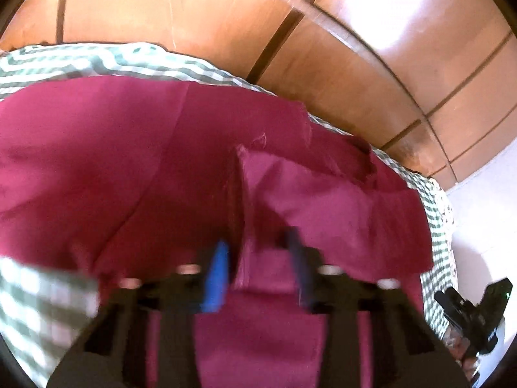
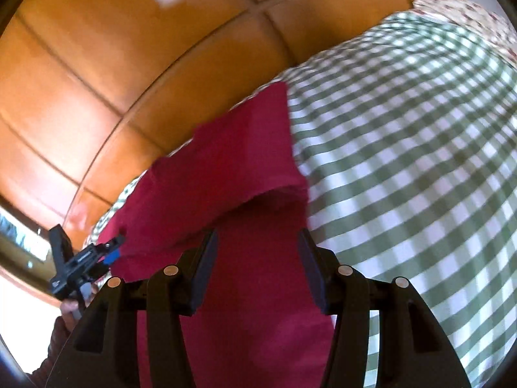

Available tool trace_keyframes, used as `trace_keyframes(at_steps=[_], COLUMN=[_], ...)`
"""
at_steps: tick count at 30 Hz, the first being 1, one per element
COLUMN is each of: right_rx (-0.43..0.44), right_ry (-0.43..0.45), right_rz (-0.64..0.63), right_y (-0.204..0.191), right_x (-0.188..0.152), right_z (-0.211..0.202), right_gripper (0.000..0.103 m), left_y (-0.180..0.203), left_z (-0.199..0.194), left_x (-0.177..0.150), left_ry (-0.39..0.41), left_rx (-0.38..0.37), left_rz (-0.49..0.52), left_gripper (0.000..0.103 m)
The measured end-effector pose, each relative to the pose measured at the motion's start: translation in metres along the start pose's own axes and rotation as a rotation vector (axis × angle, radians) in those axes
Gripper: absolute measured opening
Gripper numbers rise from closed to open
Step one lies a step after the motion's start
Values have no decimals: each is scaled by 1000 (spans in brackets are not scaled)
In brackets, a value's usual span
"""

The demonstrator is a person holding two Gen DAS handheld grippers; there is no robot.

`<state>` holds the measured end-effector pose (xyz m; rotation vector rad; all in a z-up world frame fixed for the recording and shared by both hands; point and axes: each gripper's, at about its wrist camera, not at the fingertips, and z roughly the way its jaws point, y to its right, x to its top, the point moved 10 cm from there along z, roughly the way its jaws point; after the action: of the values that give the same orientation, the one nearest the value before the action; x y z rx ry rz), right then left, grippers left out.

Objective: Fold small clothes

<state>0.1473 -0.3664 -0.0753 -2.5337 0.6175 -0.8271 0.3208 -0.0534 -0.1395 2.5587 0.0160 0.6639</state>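
Nearest, the left gripper [image 1: 258, 249] pinches a raised fold of the crimson cloth [image 1: 129, 168]. The right gripper [image 2: 258, 258] is spread wide above it. The cloth lies on a green-checked bed sheet [image 2: 404, 161], with wooden wardrobe doors [image 2: 97, 64] behind.

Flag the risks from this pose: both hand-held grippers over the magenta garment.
1. The left hand-held gripper has magenta garment bunched between its fingers; the grip looks shallow and blurred, so it may slip.
2. The right hand-held gripper looks open, with cloth between the fingers, so that side may sag.
3. The garment overlaps the edge of the checked sheet and might slide off.
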Motion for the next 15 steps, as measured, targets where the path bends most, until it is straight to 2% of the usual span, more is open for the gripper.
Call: trace_keyframes(at_steps=[1, 5, 7, 8, 9, 10, 12, 13, 14, 15], right_rx=[1, 7, -3, -19, -71, -136, -207, -251, -278, -316], right_ry=[5, 22, 20, 15, 17, 17, -21, -24, 7, 43], right_rz=[-4, -68, -110, -128, -158, -189, -206, -222, -261, -316], right_y=[-2, -30, -44, -48, -48, -45, -36, -32, -32, -36], right_x=[4, 28, 42, 47, 53, 58, 56, 52, 52, 50], right_z=[-1, 18, 39, 50, 63, 78, 104, 114, 116, 117], right_gripper=[50, 50, 50, 50, 50, 50, 50, 52, 55, 56], left_y=[3, 23, 28, 28, 25, 20, 2, -9, -24, -30], left_z=[3, -14, -23, -26, -25, -23, -11, -5, 3, 7], left_x=[6, 31, 46, 51, 52, 52, 46, 42, 36, 32], left_ry=[2, 88, 134, 146, 140, 130, 106, 95, 73, 80], left_rx=[0, -22, -7, 1, 12, 34, 156, 209, 269, 270], left_rz=[1, 39, 57, 61, 61, 64, 81, 90, 93, 97], left_gripper=[7, 6, 5, 5, 6, 7, 8, 15, 26, 29])
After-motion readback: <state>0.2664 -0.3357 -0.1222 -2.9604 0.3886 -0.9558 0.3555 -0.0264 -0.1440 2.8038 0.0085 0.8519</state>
